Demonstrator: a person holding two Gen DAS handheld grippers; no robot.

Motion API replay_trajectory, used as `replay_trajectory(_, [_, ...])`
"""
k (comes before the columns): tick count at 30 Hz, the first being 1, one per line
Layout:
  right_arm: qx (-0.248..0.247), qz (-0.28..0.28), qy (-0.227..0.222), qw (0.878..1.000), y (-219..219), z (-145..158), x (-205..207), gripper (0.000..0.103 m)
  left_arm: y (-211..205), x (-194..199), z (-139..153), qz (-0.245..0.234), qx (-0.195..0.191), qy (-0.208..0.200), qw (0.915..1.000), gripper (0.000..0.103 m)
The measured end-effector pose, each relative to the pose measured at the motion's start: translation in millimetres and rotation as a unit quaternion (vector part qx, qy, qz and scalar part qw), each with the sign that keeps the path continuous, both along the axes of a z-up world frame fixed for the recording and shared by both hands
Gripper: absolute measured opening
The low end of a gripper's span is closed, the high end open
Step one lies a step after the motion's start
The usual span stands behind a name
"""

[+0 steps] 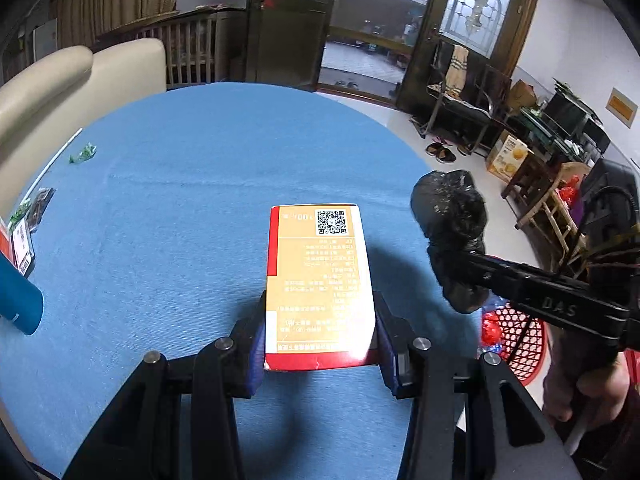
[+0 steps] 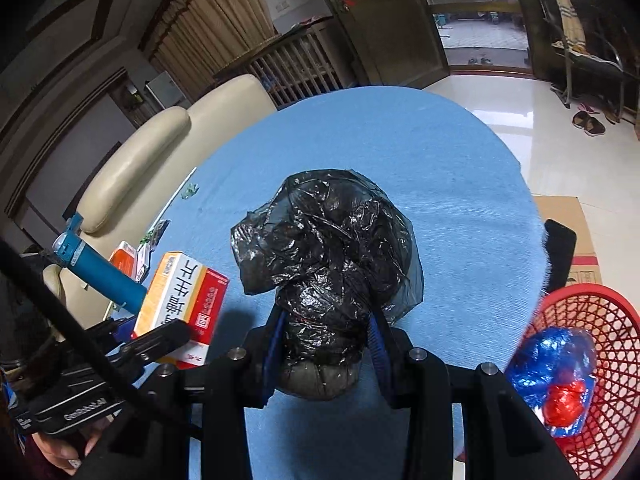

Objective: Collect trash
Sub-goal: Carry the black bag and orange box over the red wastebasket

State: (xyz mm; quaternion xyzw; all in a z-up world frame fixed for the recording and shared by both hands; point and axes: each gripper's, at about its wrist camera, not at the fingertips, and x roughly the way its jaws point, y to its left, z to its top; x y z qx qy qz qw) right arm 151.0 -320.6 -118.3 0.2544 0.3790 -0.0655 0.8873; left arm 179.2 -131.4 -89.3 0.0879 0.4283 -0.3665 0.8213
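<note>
Left claw (image 1: 320,344) clamps box (image 1: 318,280), right claw (image 2: 326,344) clamps black bag (image 2: 328,248); both held above counter (image 1: 160,220). Judgement: swing each over red basket (image 2: 600,360) beside counter edge, centre over rim, then release bag first.

The middle and far half of the blue counter (image 1: 208,184) lie bare, giving open passage. Clutter crowds the left edge: a blue tube (image 2: 100,270), small packets (image 1: 24,236), a green wrapper (image 1: 83,153) and a white straw (image 1: 52,162). Off the right edge, the red basket (image 2: 592,332) already holds blue-and-red foil (image 2: 560,376).
</note>
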Motion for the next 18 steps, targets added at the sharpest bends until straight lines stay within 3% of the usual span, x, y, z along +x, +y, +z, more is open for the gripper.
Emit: replay_trajectory(18, [0.013, -0.039, -0.001, 0.999, -30, -3, -62, 0.042, -42, -33, 24, -0.059, -0.006, -0.018, 0.9981, 0.047])
